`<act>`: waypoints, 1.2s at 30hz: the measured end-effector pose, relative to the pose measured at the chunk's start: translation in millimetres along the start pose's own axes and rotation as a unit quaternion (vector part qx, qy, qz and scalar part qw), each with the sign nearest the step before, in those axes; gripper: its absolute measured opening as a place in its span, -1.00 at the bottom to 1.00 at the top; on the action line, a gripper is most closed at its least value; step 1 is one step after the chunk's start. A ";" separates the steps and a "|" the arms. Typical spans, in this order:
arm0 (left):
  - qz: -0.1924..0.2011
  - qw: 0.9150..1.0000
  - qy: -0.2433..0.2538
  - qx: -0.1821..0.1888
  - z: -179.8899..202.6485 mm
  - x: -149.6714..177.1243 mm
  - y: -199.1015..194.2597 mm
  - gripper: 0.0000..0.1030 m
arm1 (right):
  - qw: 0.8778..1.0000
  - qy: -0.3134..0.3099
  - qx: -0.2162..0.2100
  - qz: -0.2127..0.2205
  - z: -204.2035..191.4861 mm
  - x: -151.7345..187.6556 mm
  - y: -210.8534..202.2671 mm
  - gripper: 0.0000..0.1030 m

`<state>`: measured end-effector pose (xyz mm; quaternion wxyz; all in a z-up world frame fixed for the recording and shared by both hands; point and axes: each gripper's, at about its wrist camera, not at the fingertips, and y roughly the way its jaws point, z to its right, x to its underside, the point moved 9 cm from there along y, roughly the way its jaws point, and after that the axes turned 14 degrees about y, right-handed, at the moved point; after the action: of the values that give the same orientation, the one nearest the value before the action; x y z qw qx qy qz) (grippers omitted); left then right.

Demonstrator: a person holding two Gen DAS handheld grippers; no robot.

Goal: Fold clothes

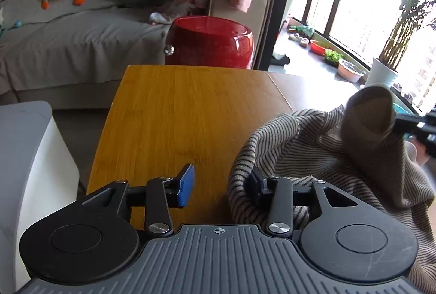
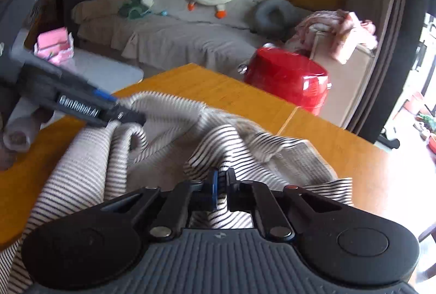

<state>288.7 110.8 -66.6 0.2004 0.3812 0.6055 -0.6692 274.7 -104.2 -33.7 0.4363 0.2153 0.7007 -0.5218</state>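
Observation:
A beige garment with thin dark stripes [image 1: 313, 155] lies crumpled on the wooden table [image 1: 174, 114]. My left gripper [image 1: 220, 185] is open; its right finger sits against a rolled edge of the garment and its blue-padded left finger [image 1: 186, 186] is over bare wood. In the right wrist view my right gripper [image 2: 221, 182] is shut on a bunched fold of the striped garment [image 2: 226, 141] and holds it lifted. The left gripper [image 2: 130, 115] shows there at the left, at the garment's rolled edge. The right gripper's tip [image 1: 400, 123] shows at the right of the left wrist view, pinching raised cloth.
A red stool [image 1: 209, 42] stands just beyond the table's far edge. A grey sofa [image 1: 68, 32] with plush toys is behind it. A white unit [image 1: 30, 157] stands left of the table. Windows and potted plants are at the right.

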 end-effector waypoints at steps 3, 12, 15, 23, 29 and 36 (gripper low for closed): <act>0.009 1.000 -0.011 0.024 3.6 -1.4 -10.4 0.21 | 0.994 0.056 0.077 0.051 71.1 -27.5 -53.3 -0.91; 0.018 0.998 0.002 0.058 41.5 15.7 -47.3 0.63 | 0.983 0.156 0.101 -0.006 115.0 39.8 -108.1 -0.90; 0.007 0.998 0.011 0.063 49.5 34.6 -64.4 0.66 | 0.979 0.175 0.093 -0.048 102.9 82.8 -104.1 -0.83; 0.002 0.994 0.016 0.104 91.5 77.9 -92.1 0.81 | 0.964 0.258 0.000 -0.061 72.8 109.8 -115.9 -0.08; 0.001 0.992 0.027 0.124 123.1 84.5 -94.3 0.82 | 0.972 0.230 0.005 -0.044 64.5 90.8 -83.1 -0.74; 0.008 0.995 0.045 0.083 112.4 70.4 -94.7 0.84 | 0.980 0.196 0.010 -0.025 54.5 68.6 -45.0 -0.82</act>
<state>145.3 33.8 -60.1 0.1459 0.4311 0.5529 -0.6980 225.6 -181.2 -70.6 0.2755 0.3005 0.7723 -0.4872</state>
